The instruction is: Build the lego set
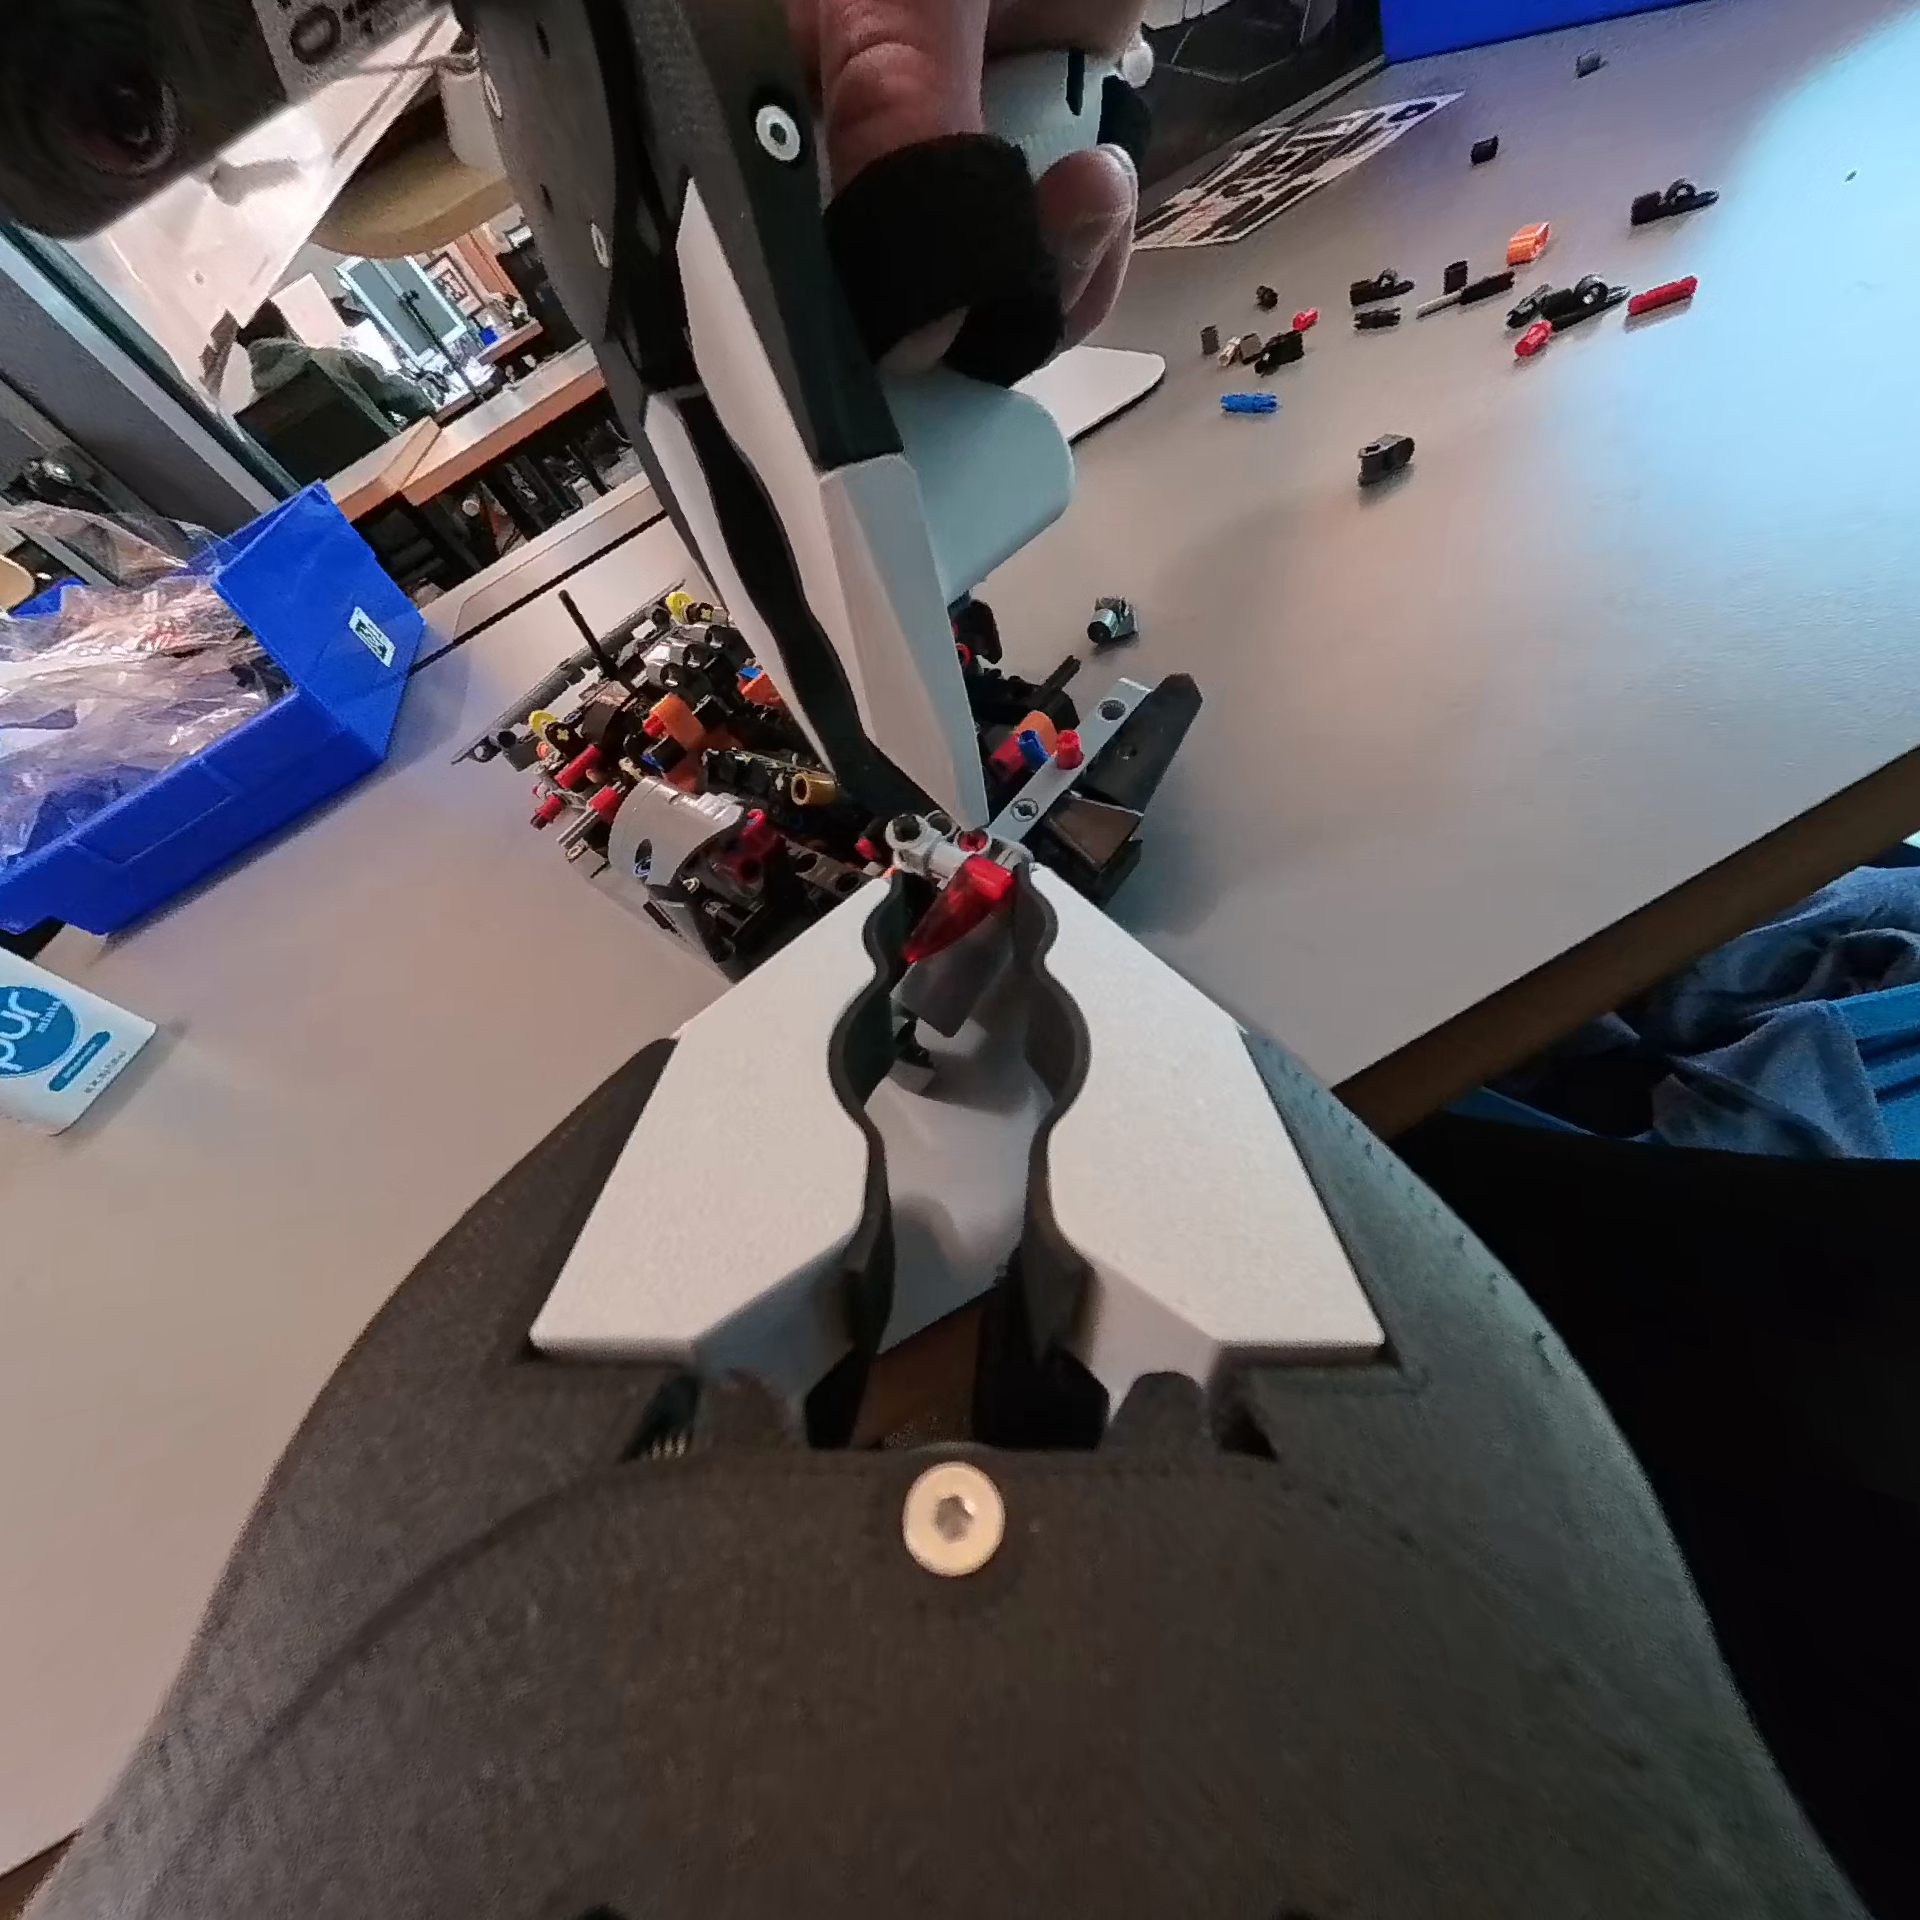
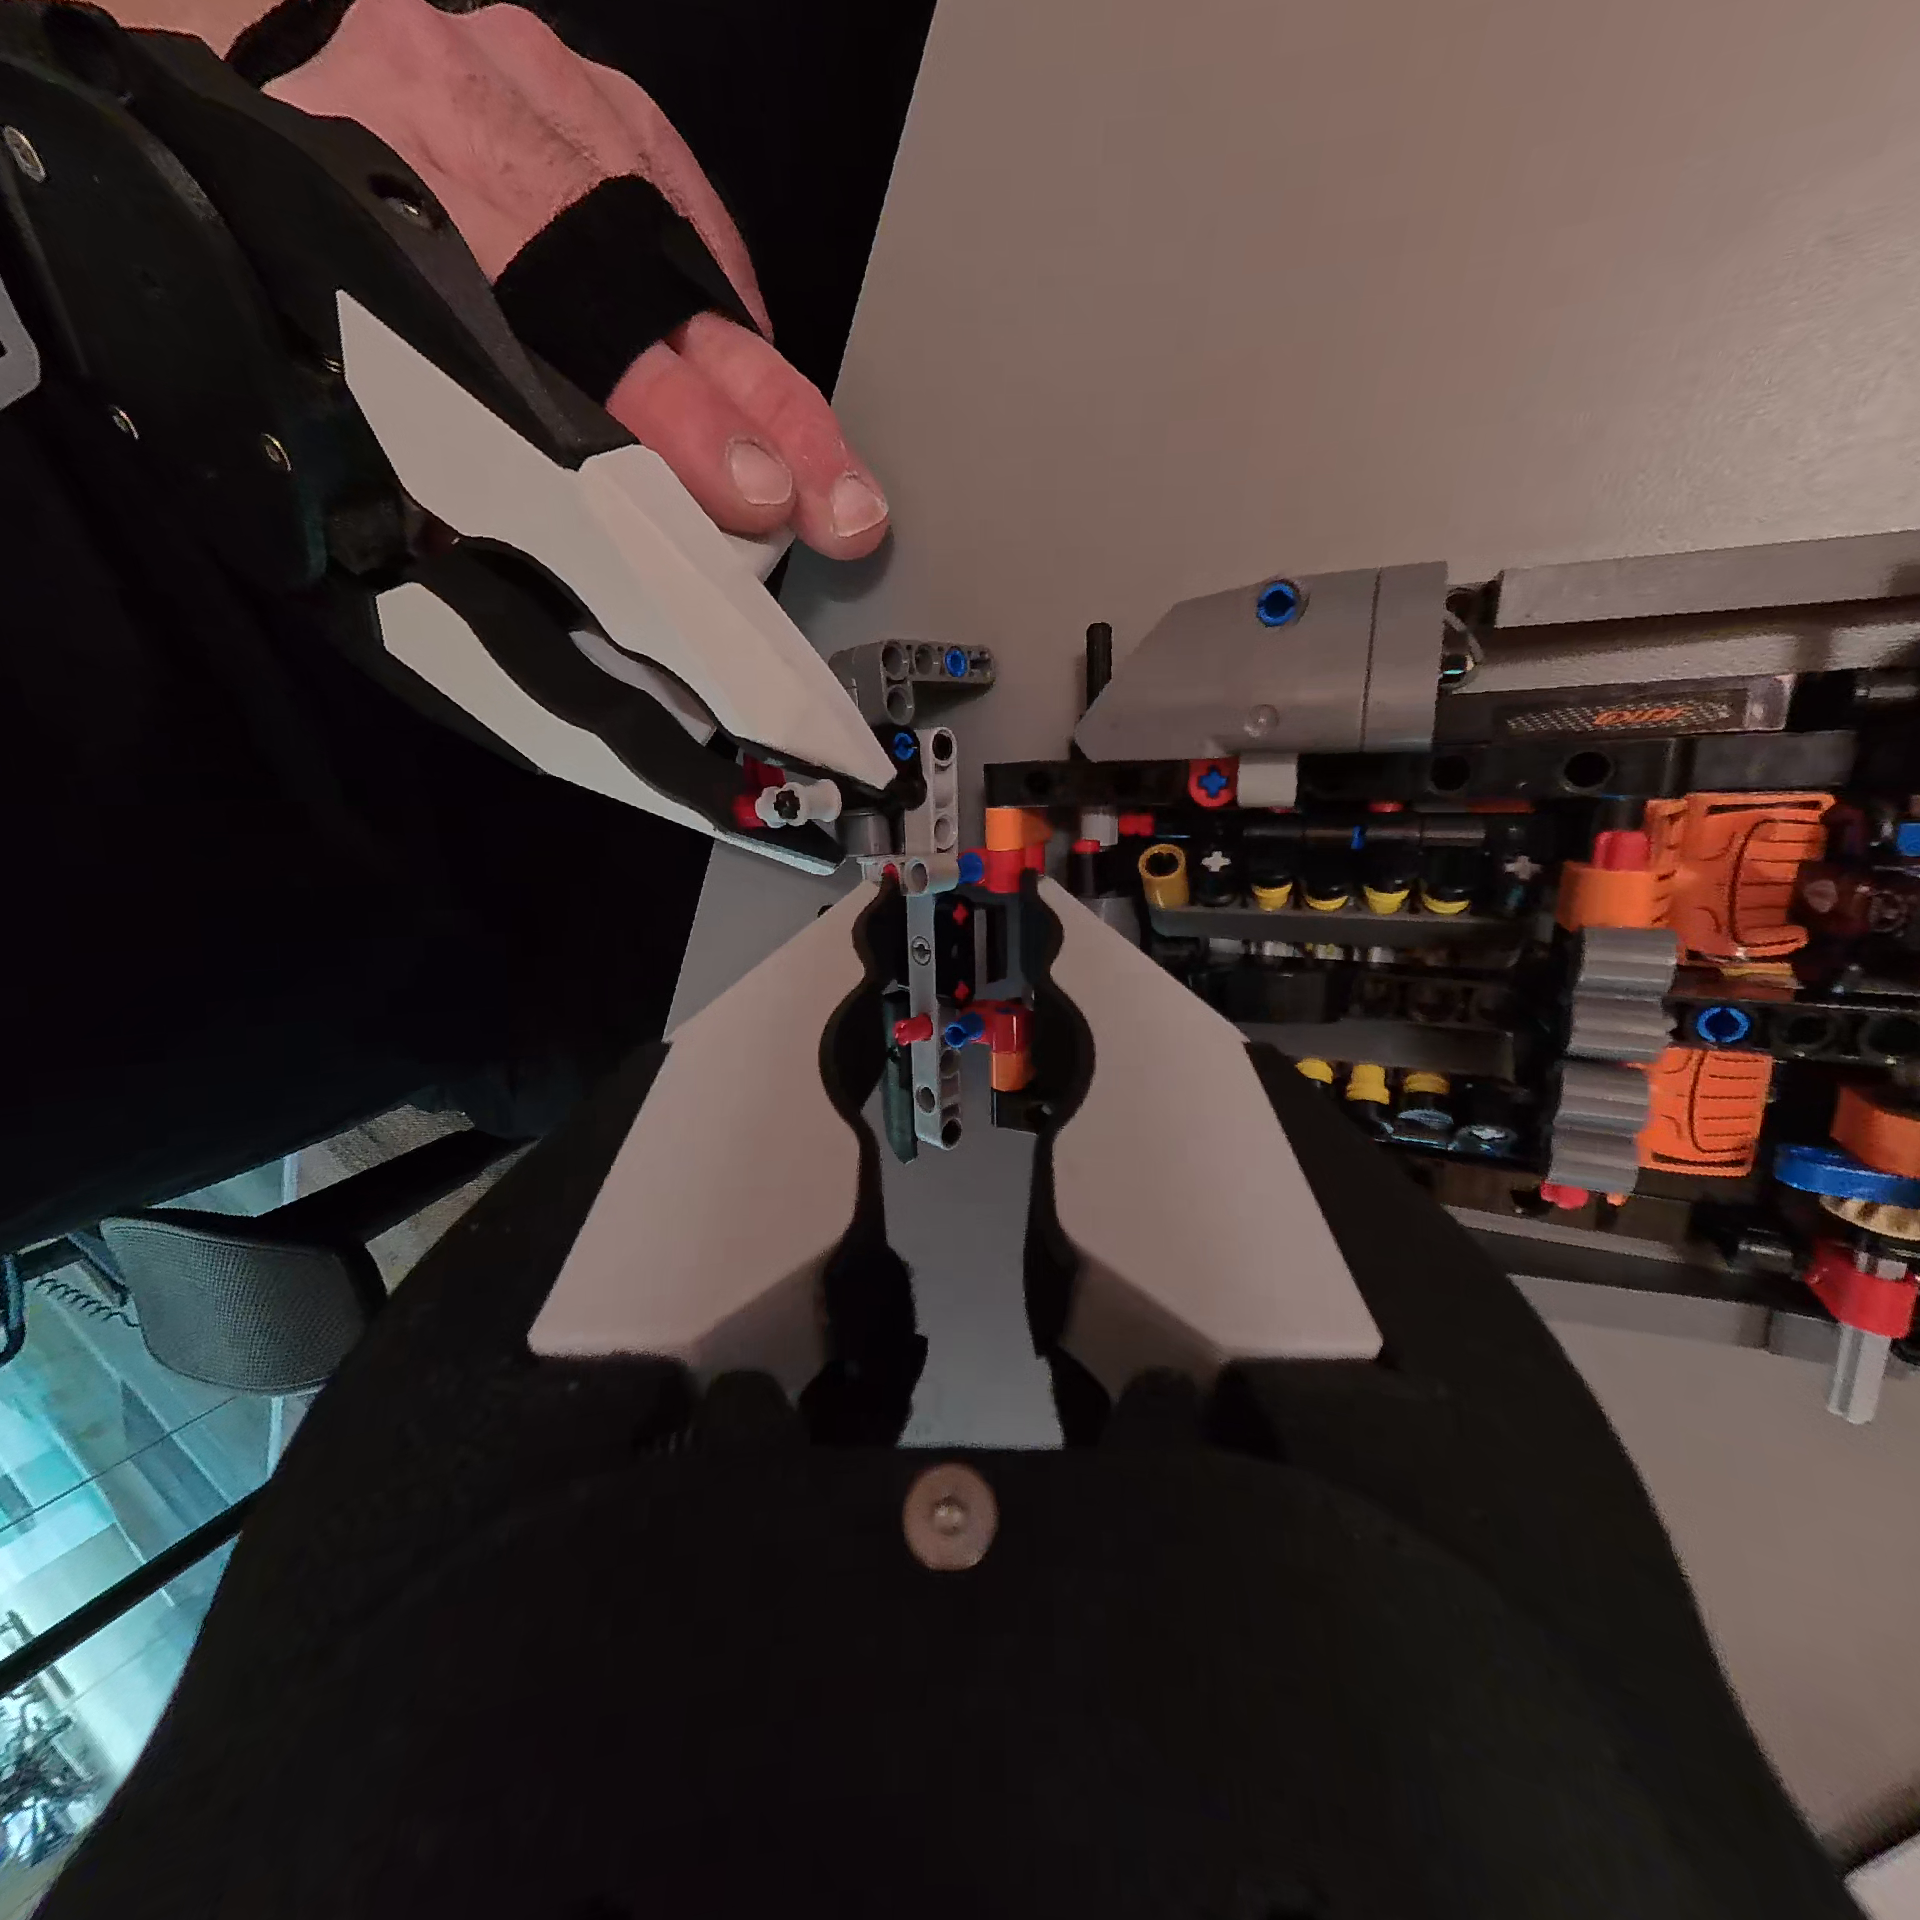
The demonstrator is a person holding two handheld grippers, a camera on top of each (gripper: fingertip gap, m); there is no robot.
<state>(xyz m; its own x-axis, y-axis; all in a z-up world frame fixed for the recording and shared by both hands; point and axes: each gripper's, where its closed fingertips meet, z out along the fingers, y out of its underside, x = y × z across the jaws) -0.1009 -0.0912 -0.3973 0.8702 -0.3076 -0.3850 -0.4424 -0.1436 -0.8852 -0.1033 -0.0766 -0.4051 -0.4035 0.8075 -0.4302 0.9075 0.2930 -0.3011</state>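
The partly built lego model (image 1: 665,769) lies on the grey table; it is black and grey with orange, red and yellow parts (image 2: 1351,883). My left gripper (image 1: 961,871) is shut on a small grey sub-assembly with a clear red piece (image 1: 956,904). It holds this against the model's near end. My right gripper (image 2: 954,883) comes down from above (image 1: 935,821). It is shut on the end of the model, around a light grey beam (image 2: 922,966) with red and blue pins. The left gripper (image 2: 862,821) and its piece (image 2: 795,802) meet that beam at the top.
A blue bin (image 1: 312,665) with plastic bags stands at the left. Several loose pieces (image 1: 1455,301) lie scattered at the far right. The table edge (image 1: 1610,966) runs close on the right. A grey L-shaped beam (image 2: 904,665) lies loose beside the model's end. A white card (image 1: 52,1039) lies near left. The grippers are tip to tip, or close to it.
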